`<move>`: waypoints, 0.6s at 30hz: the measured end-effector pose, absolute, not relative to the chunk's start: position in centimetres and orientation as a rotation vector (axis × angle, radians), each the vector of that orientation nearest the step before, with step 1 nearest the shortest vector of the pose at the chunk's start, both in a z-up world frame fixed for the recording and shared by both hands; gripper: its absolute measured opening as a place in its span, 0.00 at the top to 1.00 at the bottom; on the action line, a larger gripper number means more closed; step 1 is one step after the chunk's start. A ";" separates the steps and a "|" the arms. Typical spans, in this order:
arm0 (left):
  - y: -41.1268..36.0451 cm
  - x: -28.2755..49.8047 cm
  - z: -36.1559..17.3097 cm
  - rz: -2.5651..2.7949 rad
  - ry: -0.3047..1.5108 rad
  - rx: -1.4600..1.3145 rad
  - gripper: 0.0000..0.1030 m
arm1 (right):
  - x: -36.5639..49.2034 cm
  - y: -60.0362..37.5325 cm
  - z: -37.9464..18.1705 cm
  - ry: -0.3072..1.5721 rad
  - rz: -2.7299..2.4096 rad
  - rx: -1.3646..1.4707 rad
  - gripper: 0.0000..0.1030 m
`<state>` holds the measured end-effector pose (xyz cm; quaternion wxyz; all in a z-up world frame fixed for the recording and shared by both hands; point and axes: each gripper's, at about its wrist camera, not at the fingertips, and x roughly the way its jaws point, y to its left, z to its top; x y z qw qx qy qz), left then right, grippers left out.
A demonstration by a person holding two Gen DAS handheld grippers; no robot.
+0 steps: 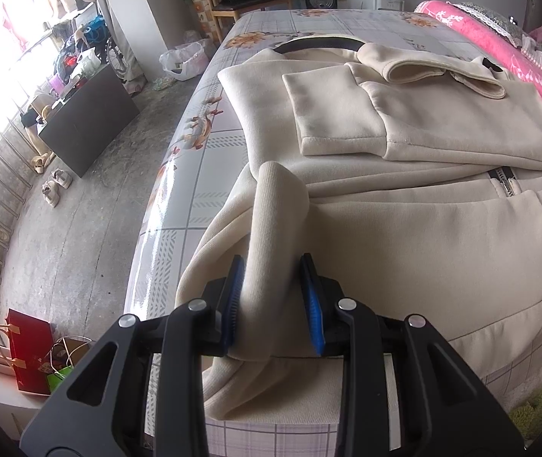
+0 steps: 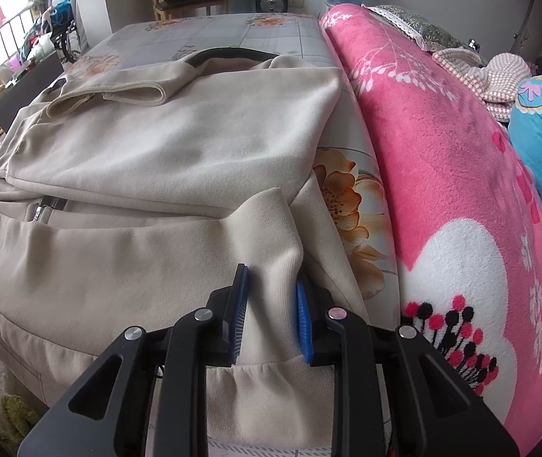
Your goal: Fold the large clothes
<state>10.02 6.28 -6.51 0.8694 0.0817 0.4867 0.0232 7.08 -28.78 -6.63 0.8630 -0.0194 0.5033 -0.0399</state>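
Note:
A large cream zip jacket [image 1: 415, 228] lies on the bed, with its sleeves folded over the chest and its dark collar at the far end. It also shows in the right wrist view [image 2: 149, 160]. My left gripper [image 1: 274, 266] is shut on a raised fold of the jacket's lower left hem. My right gripper [image 2: 272, 278] is shut on a raised fold of the lower right hem. Both blue pads press the fabric. The zip [image 1: 503, 182] runs across the middle.
The bed has a glossy floral checked cover [image 1: 194, 152]. A pink blanket [image 2: 442, 175] lies along the right side. A concrete floor [image 1: 80, 236] with shoes, a dark cabinet and bags is on the left. A chair stands beyond the bed.

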 end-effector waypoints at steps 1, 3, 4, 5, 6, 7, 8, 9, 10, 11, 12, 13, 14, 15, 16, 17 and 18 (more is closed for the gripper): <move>6.3 10.0 -6.5 0.045 1.010 0.168 0.73 | 7.0 -28.8 -6.6 1.048 -0.085 -0.033 0.83; 6.5 9.7 -6.4 0.028 0.988 0.156 0.83 | 6.8 -29.1 -6.4 1.037 -0.086 -0.010 0.90; 6.7 9.5 -6.3 0.021 0.975 0.144 0.88 | 6.6 -29.2 -6.1 1.029 -0.085 -0.001 0.92; 6.9 9.2 -6.0 0.013 0.960 0.127 0.89 | 6.3 -29.1 -5.7 1.015 -0.085 0.004 0.93; 7.2 8.8 -5.7 0.004 0.949 0.105 0.92 | 5.9 -29.0 -5.2 0.998 -0.086 0.000 0.94; 7.5 8.4 -5.4 -0.003 0.939 0.084 0.93 | 5.3 -28.7 -4.5 0.973 -0.088 -0.013 0.94; 7.8 7.9 -4.9 -0.013 0.924 0.058 0.93 | 4.7 -28.5 -3.8 0.949 -0.090 -0.020 0.94; 8.1 7.2 -4.4 -0.024 0.906 0.041 0.93 | 4.1 -28.4 -3.1 0.928 -0.088 -0.020 0.94; 8.3 6.6 -3.9 -0.031 0.888 0.033 0.93 | 3.2 -28.2 -2.3 0.901 -0.085 -0.014 0.94; 8.5 6.0 -3.4 -0.037 0.872 0.024 0.93 | 2.6 -28.0 -1.6 0.882 -0.086 -0.008 0.94; 8.6 5.5 -2.9 -0.044 0.858 0.011 0.94 | 2.0 -27.9 -0.9 0.864 -0.089 -0.006 0.94; 8.9 4.6 -2.3 -0.051 0.837 -0.008 0.94 | 1.3 -27.7 -0.4 0.843 -0.095 -0.007 0.94; 9.0 4.0 -1.9 -0.053 0.822 -0.017 0.94 | 0.4 -27.5 0.3 0.818 -0.101 -0.008 0.94; 9.3 3.3 -1.2 -0.058 0.801 -0.034 0.94 | -0.3 -27.3 0.9 0.797 -0.107 -0.005 0.94; 9.6 2.6 -0.7 -0.067 0.783 -0.055 0.94 | -0.9 -27.2 1.6 0.773 -0.114 0.003 0.94; 9.8 2.0 -0.1 -0.079 0.759 -0.074 0.94 | -1.4 -27.1 2.2 0.754 -0.118 0.010 0.94; 9.9 1.5 0.6 -0.089 0.731 -0.085 0.94 | -1.8 -27.1 2.9 0.733 -0.122 0.017 0.94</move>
